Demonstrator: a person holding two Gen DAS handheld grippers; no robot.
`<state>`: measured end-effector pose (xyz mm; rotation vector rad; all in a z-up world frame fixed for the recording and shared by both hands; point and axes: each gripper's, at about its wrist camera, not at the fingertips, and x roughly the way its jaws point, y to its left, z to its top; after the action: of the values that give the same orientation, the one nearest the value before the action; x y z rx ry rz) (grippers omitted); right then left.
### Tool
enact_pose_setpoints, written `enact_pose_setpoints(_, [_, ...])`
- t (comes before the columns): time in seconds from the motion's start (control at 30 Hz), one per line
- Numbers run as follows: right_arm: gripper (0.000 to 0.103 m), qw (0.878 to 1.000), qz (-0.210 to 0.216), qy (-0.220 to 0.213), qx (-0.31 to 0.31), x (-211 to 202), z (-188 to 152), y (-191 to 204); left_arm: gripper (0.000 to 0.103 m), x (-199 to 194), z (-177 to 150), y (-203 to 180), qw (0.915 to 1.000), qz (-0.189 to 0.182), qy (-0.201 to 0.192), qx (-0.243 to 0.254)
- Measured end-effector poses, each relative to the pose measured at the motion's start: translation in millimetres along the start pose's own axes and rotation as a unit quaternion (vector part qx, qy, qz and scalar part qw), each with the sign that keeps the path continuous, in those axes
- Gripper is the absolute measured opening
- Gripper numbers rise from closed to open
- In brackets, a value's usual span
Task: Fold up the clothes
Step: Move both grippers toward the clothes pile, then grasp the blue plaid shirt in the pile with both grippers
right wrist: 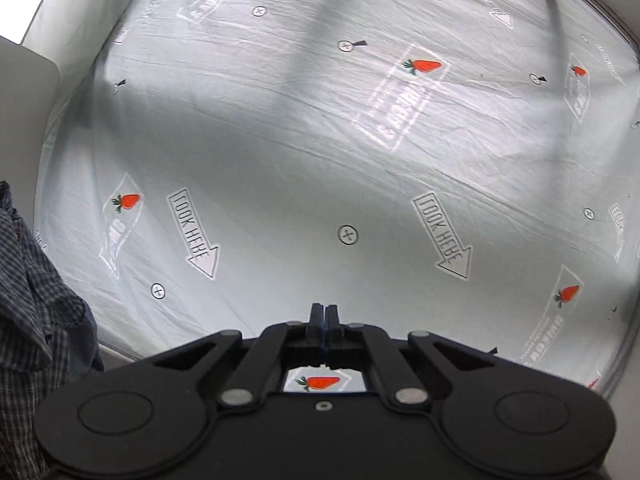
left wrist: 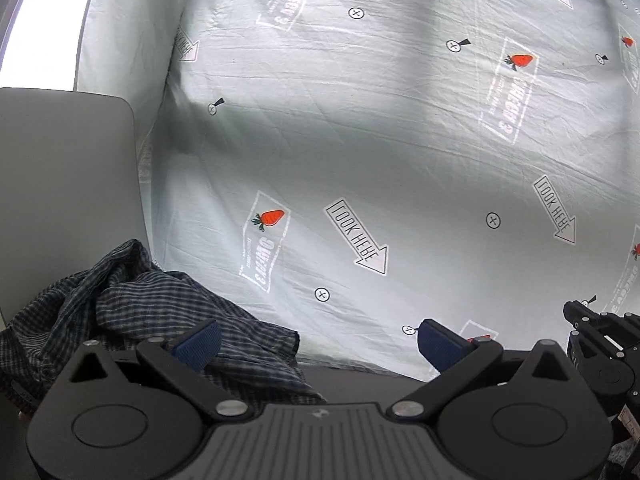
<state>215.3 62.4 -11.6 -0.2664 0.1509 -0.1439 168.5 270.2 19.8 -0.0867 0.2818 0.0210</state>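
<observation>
Here, the left tongs (left wrist: 318,342) stand wide apart over the near edge of a bed, gripping nothing, one blue pad (left wrist: 200,344) just above a crumpled dark checked shirt (left wrist: 160,312) heaped at the bed's left corner. The right tongs (right wrist: 324,320) are pressed fully together, empty, above the carrot-printed sheet (right wrist: 280,152).
</observation>
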Motion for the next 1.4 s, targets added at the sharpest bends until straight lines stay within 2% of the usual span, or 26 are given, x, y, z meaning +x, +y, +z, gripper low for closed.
enact_pose_setpoints(0.1, [0.000, 0.999, -0.025, 0.030, 0.026, -3.4, -19.1, -61.7, 0.103, -7.0, -5.8, -46.2, 0.9996, -0.024, 0.008, 0.013])
enact_pose_setpoints(0.17, [0.000, 0.998, -0.018, 0.045, 0.040, -6.9, -32.6, -85.7, 0.103, -14.2, -9.3, -72.6, 0.9984, -0.052, 0.019, 0.007])
enact_pose_setpoints(0.27, [0.000, 0.997, 0.004, 0.064, 0.049, -13.5, -46.6, -100.8, 0.103, -20.4, -17.1, -93.6, 0.9972, -0.070, 0.027, 0.008])
enact_pose_setpoints(0.37, [0.001, 0.996, 0.026, 0.075, 0.035, -21.7, -52.8, -94.0, 0.103, -29.9, -26.4, -94.5, 0.9976, -0.063, 0.027, 0.006])
enact_pose_setpoints(0.43, [0.002, 0.995, 0.047, 0.081, 0.031, -27.4, -56.5, -85.6, 0.103, -37.9, -33.4, -81.7, 0.9985, -0.046, 0.031, -0.004])
enact_pose_setpoints(0.53, [0.002, 0.994, 0.075, 0.084, 0.001, -37.2, -58.3, -60.1, 0.103, -43.0, -40.8, -55.7, 0.9991, -0.006, 0.035, -0.025])
enact_pose_setpoints(0.6, [0.008, 0.992, 0.102, 0.077, -0.011, -43.6, -53.2, -37.7, 0.103, -47.5, -44.0, -31.4, 0.9984, 0.021, 0.031, -0.042])
enact_pose_setpoints(0.67, [0.027, 0.988, 0.138, 0.067, -0.020, -50.6, -45.6, -9.4, 0.103, -53.6, -49.1, -2.6, 0.9963, 0.060, 0.024, -0.055])
enact_pose_setpoints(0.73, [0.036, 0.982, 0.175, 0.057, -0.035, -56.0, -38.8, 20.7, 0.103, -63.3, -53.9, 29.2, 0.9919, 0.107, 0.017, -0.066])
enact_pose_setpoints(0.83, [0.043, 0.965, 0.248, 0.039, -0.071, -65.8, -31.2, 82.8, 0.103, -82.5, -62.7, 78.6, 0.9805, 0.172, 0.013, -0.094])
enact_pose_setpoints(0.97, [0.049, 0.938, 0.315, 0.003, -0.145, -75.2, -26.2, 163.7, 0.103, -100.9, -75.2, 134.7, 0.9637, 0.226, 0.021, -0.141])
enact_pose_setpoints(1.0, [0.049, 0.933, 0.319, -0.008, -0.165, -72.5, -24.4, 183.4, 0.103, -103.6, -77.3, 143.9, 0.9607, 0.234, 0.022, -0.148])
enact_pose_setpoints(1.1, [0.051, 0.929, 0.310, -0.016, -0.201, -51.0, -17.1, 226.7, 0.103, -105.0, -82.7, 166.9, 0.9521, 0.264, 0.024, -0.152])
enact_pose_setpoints(1.17, [0.056, 0.929, 0.288, -0.023, -0.231, -30.7, -14.1, 252.9, 0.103, -100.4, -85.5, 178.9, 0.9467, 0.280, 0.027, -0.156])
enact_pose_setpoints(1.23, [0.057, 0.925, 0.268, -0.030, -0.269, -8.1, -14.5, 275.2, 0.103, -88.1, -87.6, 188.5, 0.9422, 0.287, 0.032, -0.170])
enact_pose_setpoints(1.3, [0.052, 0.918, 0.260, -0.040, -0.296, 5.7, -17.1, 286.8, 0.103, -71.4, -86.1, 195.7, 0.9384, 0.287, 0.037, -0.189])
enact_pose_setpoints(1.33, [0.031, 0.915, 0.255, -0.046, -0.310, 12.2, -18.5, 292.4, 0.103, -63.8, -84.0, 197.9, 0.9374, 0.284, 0.035, -0.199])
enact_pose_setpoints(1.37, [0.005, 0.914, 0.247, -0.055, -0.318, 17.4, -19.3, 295.9, 0.103, -56.5, -81.5, 199.8, 0.9366, 0.280, 0.031, -0.209])
enact_pose_setpoints(1.4, [0.001, 0.920, 0.233, -0.070, -0.307, 18.4, -17.0, 292.3, 0.103, -50.9, -77.9, 199.9, 0.9366, 0.274, 0.027, -0.217])
